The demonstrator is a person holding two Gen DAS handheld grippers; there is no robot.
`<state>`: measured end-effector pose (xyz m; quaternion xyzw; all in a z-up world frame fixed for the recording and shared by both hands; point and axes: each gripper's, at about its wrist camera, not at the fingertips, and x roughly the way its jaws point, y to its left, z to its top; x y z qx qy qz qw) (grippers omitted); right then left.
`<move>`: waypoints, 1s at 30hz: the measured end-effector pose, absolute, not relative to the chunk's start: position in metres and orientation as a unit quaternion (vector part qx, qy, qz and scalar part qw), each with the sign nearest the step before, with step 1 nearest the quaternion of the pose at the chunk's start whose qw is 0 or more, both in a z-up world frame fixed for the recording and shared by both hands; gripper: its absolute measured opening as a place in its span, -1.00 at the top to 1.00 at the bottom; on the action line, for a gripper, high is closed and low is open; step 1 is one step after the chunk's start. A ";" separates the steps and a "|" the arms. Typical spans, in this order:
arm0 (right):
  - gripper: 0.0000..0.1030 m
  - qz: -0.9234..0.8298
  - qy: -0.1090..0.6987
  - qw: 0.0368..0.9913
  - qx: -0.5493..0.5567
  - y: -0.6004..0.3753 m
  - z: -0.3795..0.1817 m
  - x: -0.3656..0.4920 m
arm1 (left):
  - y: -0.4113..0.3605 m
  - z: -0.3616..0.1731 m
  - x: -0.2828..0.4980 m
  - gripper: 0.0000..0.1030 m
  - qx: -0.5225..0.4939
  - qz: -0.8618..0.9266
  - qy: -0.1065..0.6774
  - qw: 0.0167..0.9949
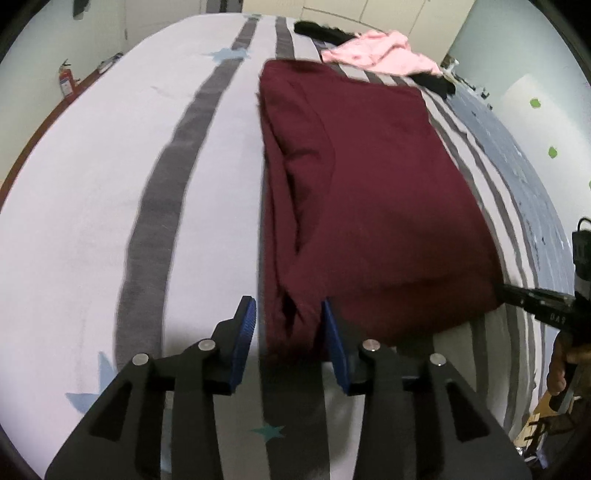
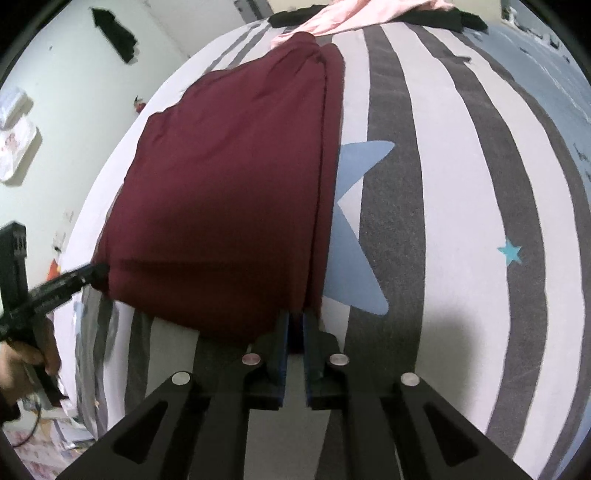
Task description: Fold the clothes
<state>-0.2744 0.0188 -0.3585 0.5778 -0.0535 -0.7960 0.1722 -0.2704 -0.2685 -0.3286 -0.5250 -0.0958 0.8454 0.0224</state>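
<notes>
left wrist view: my left gripper (image 1: 286, 314) has its blue-padded jaws spread apart, straddling the near left corner of the folded maroon cotton garment (image 1: 369, 192); the right pad touches the cloth, but nothing is pinched between them
right wrist view: my right gripper (image 2: 295, 325) has its jaws drawn close on the near right corner of the same maroon garment (image 2: 229, 184), with a sliver of dark red cloth showing between the blue pads
garment: i see it lying as a long folded rectangle on the white and grey striped bedsheet with blue stars (image 1: 110, 184), layered folds stacked along its left edge, the near hem raised a little at both corners
other clothes: a crumpled pink garment (image 1: 380, 51) sits at the far end of the bed, just beyond the maroon one, with a black garment (image 1: 321, 31) partly under it
opposite gripper: from the left camera my right tool reaches the garment's right corner; from the right camera my left tool meets the left corner, a hand (image 2: 26, 365) wrapped around its handle
room: a red fire extinguisher (image 1: 66, 81) stands by the far wall
</notes>
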 end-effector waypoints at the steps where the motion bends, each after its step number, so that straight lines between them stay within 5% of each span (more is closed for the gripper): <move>1: 0.80 -0.797 -0.047 0.172 0.578 0.019 -0.356 -0.274 | -0.271 -0.324 -0.270 0.32 -0.522 0.848 -0.095 0.016; 10: 0.74 -0.844 -0.025 0.152 0.513 0.008 -0.316 -0.320 | -0.273 -0.296 -0.333 0.32 -0.460 0.884 -0.073 0.021; 25: 0.62 -0.871 0.001 0.145 0.470 -0.059 -0.356 -0.501 | -0.287 -0.348 -0.475 0.23 -0.457 0.889 0.026 0.032; 30: 0.65 -0.871 -0.013 0.138 0.471 -0.045 -0.368 -0.507 | -0.298 -0.325 -0.489 0.23 -0.433 0.901 -0.010 0.038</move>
